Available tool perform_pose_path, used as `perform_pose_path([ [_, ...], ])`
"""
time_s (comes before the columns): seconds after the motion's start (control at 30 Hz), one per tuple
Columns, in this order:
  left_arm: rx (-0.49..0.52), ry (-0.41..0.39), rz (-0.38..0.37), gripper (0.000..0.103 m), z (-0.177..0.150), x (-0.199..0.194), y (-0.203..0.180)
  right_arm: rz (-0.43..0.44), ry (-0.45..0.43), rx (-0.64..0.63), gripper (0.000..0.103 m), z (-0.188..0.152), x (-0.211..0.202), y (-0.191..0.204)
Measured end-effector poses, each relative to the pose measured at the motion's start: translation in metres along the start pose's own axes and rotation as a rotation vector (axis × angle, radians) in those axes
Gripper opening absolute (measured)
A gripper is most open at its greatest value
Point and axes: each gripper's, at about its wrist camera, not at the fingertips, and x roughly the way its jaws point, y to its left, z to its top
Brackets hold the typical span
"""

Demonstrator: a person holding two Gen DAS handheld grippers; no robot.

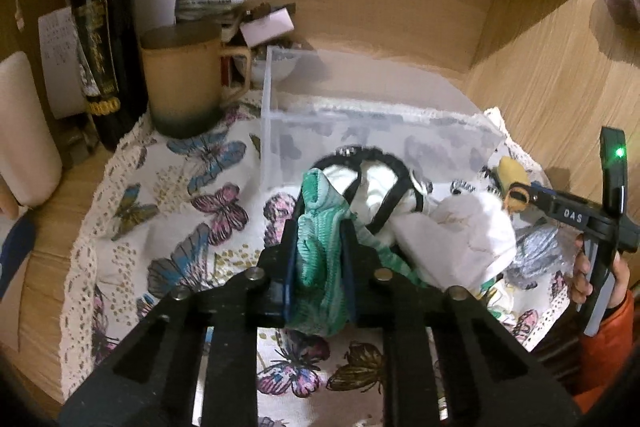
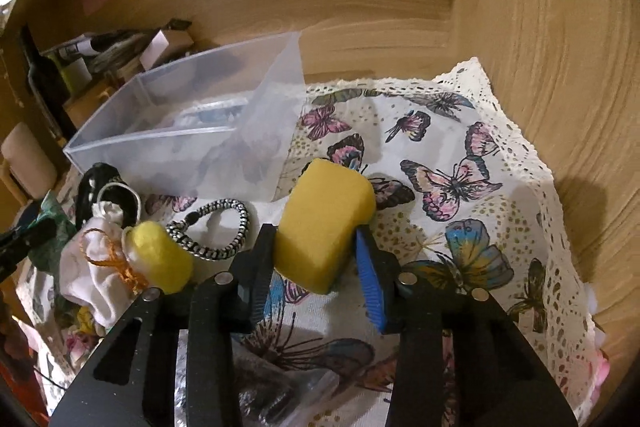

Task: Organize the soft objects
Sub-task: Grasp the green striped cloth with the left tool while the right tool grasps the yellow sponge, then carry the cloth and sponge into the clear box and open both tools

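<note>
Both grippers are loaded, and the clear plastic storage box [image 2: 188,131] standing at the far side of the butterfly-print cloth [image 2: 460,187] on the wooden desk [image 1: 540,75] looks like the place for these things, so the step in hand is judged to be carrying each piece over the box wall and letting go inside. The left gripper [image 1: 322,227] is pressed together on a bunched green-and-white striped fabric piece [image 1: 320,267], which hangs slack below the jaws; the fabric sits just near of the box, beside a white cloth bundle [image 1: 452,239] and a black-edged white garment [image 1: 380,187]. The right gripper [image 2: 320,247] pinches a yellow foam sponge block [image 2: 324,223] between its fingers, to the right of the box and near its right wall. To do this well, lift the striped fabric high enough that its trailing end clears the near rim before moving far, since a dragging tail could catch the wall and shove the light box. The sponge should be squeezed only lightly, as it will spring back on release; open over the box floor, not on the rim. A second yellow foam piece [image 2: 160,255], a drawstring white pouch [image 2: 96,267] and a black-and-white braided cord loop [image 2: 216,231] lie near left on the cloth, not yet collected.
</note>
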Motion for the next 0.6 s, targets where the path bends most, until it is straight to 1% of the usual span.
perform_pose_path([
  [0.1,-0.003,-0.035,0.001,0.018,0.009,-0.008,0.003,0.000,-0.029,-0.002,0.035,0.001,-0.010,0.002],
  [0.23,-0.010,-0.102,0.004,0.017,0.026,-0.020,0.005,0.006,-0.085,-0.007,0.035,0.009,-0.027,0.004],
  [0.37,0.004,-0.198,0.018,0.017,0.045,-0.035,0.002,0.010,-0.154,-0.013,0.035,0.018,-0.044,0.010],
  [0.47,0.023,-0.269,0.031,0.017,0.061,-0.045,-0.001,0.033,-0.203,-0.026,0.035,0.026,-0.055,0.018],
  [0.6,0.029,-0.336,0.027,0.017,0.082,-0.048,-0.005,0.052,-0.250,-0.050,0.035,0.038,-0.064,0.032],
])
